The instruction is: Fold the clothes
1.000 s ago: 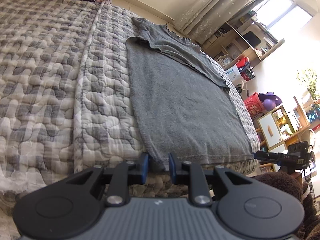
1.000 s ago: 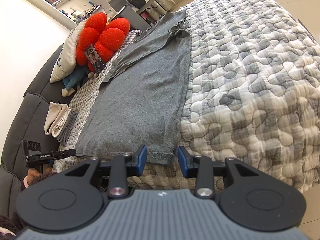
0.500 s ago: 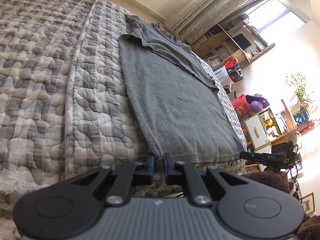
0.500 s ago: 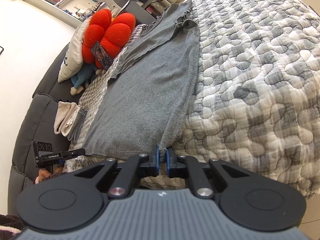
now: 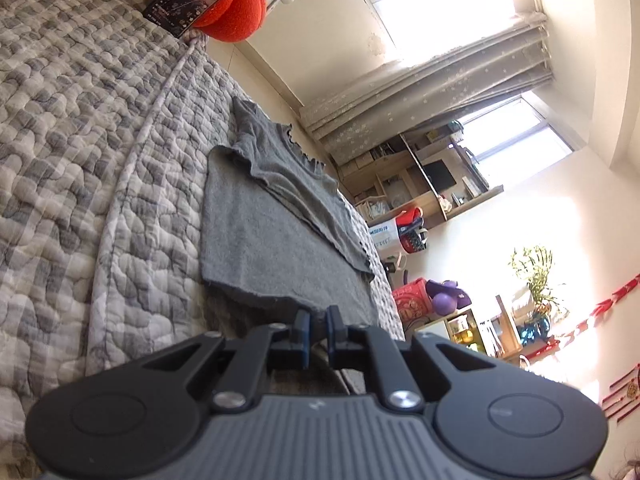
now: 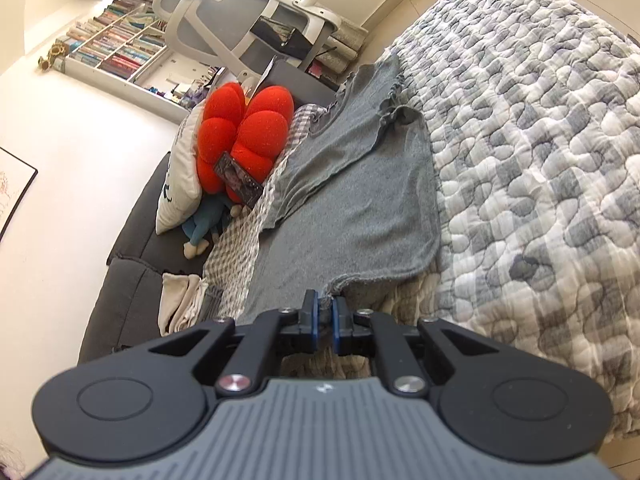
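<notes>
Left wrist view, nearest first: left claw (image 5: 317,330) is pinched on the hem of the grey shirt (image 5: 276,248), jaws nearly together w/ cloth between the pads; they've just been closing on it. Right wrist view shows the same on the other side: right claw (image 6: 325,319) clamped on the hem corner, fabric bunched between the blue pads (image 6: 315,322), also just closed. Hem is lifted a bit off the bed edge at both grips.

Beyond the claws, shirt lies flat along the quilted bed cover (image 6: 540,152), sleeves already folded in across the body, ruffled neckline at the far end. Red flower cushion (image 6: 244,128) w/ a photo card (image 6: 239,179) sits off beside it, clear of the shirt.

Step in hand looks like the bottom-to-top fold. To do it well, imo: raise both corners evenly, keep hem taut btwn the claws so it doesn't sag, carry it fwd toward the neckline, lay it square w/ side edges lined up, then release. Uneven lift would skew the fold or drag the sleeves loose.
</notes>
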`<move>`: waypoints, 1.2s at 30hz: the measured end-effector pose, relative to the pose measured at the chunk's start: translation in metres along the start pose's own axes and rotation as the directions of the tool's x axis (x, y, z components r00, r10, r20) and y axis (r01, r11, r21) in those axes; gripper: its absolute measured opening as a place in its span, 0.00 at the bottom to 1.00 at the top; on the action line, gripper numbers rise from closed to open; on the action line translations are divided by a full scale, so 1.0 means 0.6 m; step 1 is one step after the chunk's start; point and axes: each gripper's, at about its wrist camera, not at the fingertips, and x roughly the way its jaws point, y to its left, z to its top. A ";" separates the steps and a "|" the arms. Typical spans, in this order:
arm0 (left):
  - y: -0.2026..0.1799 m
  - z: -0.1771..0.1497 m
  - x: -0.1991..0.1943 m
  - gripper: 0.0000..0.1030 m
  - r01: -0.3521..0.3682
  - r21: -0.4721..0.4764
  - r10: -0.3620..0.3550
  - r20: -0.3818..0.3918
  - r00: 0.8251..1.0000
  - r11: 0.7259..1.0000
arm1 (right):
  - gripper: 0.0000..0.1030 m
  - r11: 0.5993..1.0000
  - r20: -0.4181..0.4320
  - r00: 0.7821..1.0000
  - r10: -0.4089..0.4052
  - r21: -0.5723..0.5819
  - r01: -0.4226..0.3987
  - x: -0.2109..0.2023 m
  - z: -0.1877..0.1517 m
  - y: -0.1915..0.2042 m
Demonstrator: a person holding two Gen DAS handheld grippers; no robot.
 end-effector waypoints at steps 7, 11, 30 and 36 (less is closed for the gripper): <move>0.032 0.049 0.041 0.08 -0.013 -0.081 0.016 0.042 0.999 0.997 | 0.10 0.996 0.048 0.998 -0.030 0.088 0.026 0.028 0.042 -0.031; 0.051 0.075 0.076 0.08 -0.048 -0.112 0.052 0.038 0.998 0.993 | 0.10 0.990 0.070 0.996 -0.052 0.133 0.043 0.042 0.063 -0.055; 0.104 0.110 0.124 0.13 -0.072 -0.232 0.088 0.060 0.994 0.970 | 0.13 0.973 0.091 0.994 -0.055 0.229 0.033 0.052 0.086 -0.098; 0.072 0.120 0.097 0.34 -0.131 -0.072 0.137 0.080 0.987 0.989 | 0.13 0.992 0.104 0.991 -0.084 0.103 0.073 0.047 0.088 -0.065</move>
